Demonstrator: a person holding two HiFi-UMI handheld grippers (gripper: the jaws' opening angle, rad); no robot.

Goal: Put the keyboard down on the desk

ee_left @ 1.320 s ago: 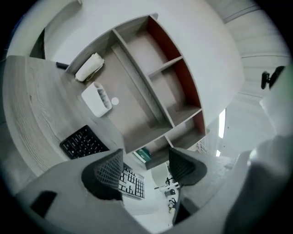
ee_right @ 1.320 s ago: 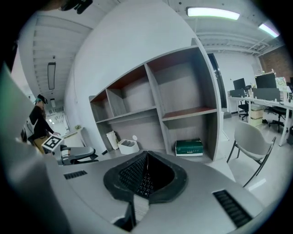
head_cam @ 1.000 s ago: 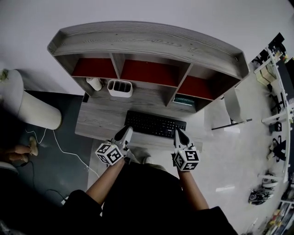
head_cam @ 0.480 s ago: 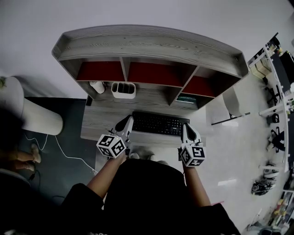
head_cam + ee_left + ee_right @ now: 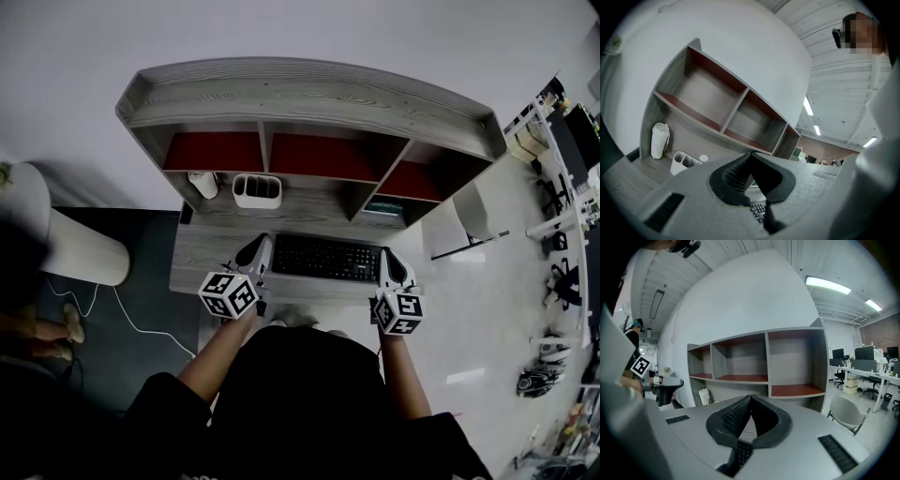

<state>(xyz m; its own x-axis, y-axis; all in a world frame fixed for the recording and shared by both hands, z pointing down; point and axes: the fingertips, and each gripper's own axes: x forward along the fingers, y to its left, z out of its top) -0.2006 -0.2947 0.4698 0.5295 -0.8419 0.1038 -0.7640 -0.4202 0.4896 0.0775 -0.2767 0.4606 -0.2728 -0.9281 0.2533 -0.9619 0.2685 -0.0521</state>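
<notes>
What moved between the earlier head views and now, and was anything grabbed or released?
Both grippers shifted from the near corners of the black keyboard to flank its short ends: left gripper at the left end, right gripper at the right. Both stand shut, nothing between their pads; no grab or release shows. The keyboard stays on the grey wood-grain desk, white pen holder unmoved.

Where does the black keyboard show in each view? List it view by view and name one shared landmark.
Head view: keyboard at centre, on the desk, below the shelves.
Left gripper view: bottom centre, a sliver of its keys under the jaws.
Right gripper view: bottom centre-left, keys under the jaws.
Shared landmark: the red-lined shelf unit.
</notes>
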